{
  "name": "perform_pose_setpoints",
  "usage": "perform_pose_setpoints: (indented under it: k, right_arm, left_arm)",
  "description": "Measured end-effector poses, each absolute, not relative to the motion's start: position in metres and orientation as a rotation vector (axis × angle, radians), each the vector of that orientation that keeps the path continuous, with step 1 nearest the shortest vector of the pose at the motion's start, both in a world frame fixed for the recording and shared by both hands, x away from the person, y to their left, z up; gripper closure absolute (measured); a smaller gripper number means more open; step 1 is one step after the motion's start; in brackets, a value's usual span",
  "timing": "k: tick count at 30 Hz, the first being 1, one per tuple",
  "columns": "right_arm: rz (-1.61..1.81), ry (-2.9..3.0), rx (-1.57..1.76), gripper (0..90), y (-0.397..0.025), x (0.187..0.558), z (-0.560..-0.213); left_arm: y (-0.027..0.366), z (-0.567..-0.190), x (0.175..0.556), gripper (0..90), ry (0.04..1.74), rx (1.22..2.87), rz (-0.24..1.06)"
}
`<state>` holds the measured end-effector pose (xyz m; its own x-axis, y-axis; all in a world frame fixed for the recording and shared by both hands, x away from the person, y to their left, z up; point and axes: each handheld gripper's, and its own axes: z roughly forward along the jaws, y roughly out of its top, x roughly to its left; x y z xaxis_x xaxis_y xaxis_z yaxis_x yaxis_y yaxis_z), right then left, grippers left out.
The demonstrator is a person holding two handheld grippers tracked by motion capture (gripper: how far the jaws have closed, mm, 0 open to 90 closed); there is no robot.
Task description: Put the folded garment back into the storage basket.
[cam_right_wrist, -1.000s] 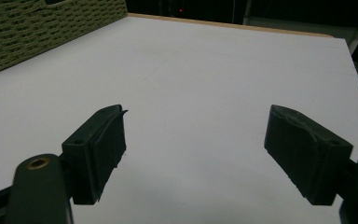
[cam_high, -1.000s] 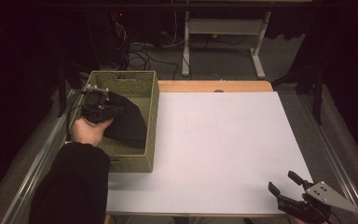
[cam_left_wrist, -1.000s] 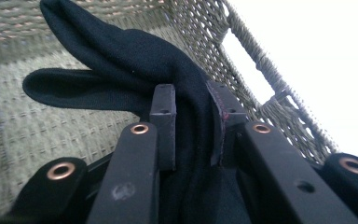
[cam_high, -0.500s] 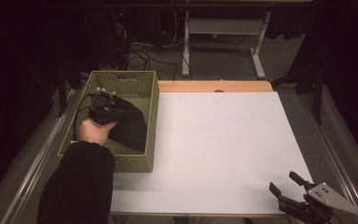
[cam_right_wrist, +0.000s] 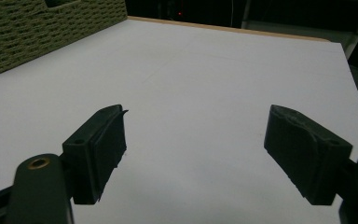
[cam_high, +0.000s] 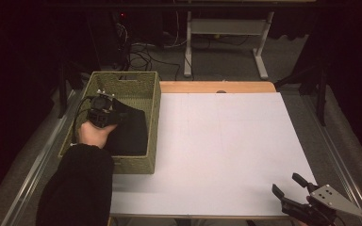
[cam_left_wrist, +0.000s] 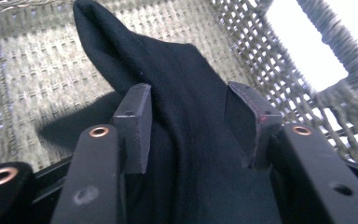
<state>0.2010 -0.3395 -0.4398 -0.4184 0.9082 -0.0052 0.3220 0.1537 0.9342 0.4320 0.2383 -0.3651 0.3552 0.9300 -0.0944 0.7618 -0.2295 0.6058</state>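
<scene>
High view: left gripper [cam_high: 104, 109] down in woven basket [cam_high: 148, 117] at nine o'clock, on black cloth [cam_high: 129, 132]; right gripper [cam_high: 294, 195] idle at five o'clock.

Left gripper view: jaws closing around a cloth fold [cam_left_wrist: 191, 116], not visibly pinched.

Right gripper view: jaws spread wide over white table [cam_right_wrist: 205, 79].

Risk: fold slipping free on lifting, or snagging the weave.

Black cloth [cam_left_wrist: 191, 140]: dark, soft knit fabric, crumpled and folded, with one end raised in a rounded peak ahead of the left tongs [cam_left_wrist: 189, 126]. It passes between those tongs' two jaws, which stand either side of a thick fold. It lies inside the woven green basket [cam_high: 152, 117], well apart from the right tongs [cam_high: 287, 186].
</scene>
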Motion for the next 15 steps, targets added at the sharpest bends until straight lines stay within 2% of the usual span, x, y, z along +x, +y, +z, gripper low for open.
perform_pose_setpoints:
  k: [6, 15]
  right_arm:
    - [1.264, 1.843, 1.165, 21.3, -0.3396, 0.2007, -0.4396]
    - [1.26, 1.843, 1.165, 21.3, -0.3396, 0.2006, -0.4397]
  left_arm:
    - [0.2407, -0.3694, 0.4298, 41.1, 1.489, 2.026, 0.403]
    - [0.241, -0.3657, 0.4243, 39.1, 1.477, 1.996, 0.402]
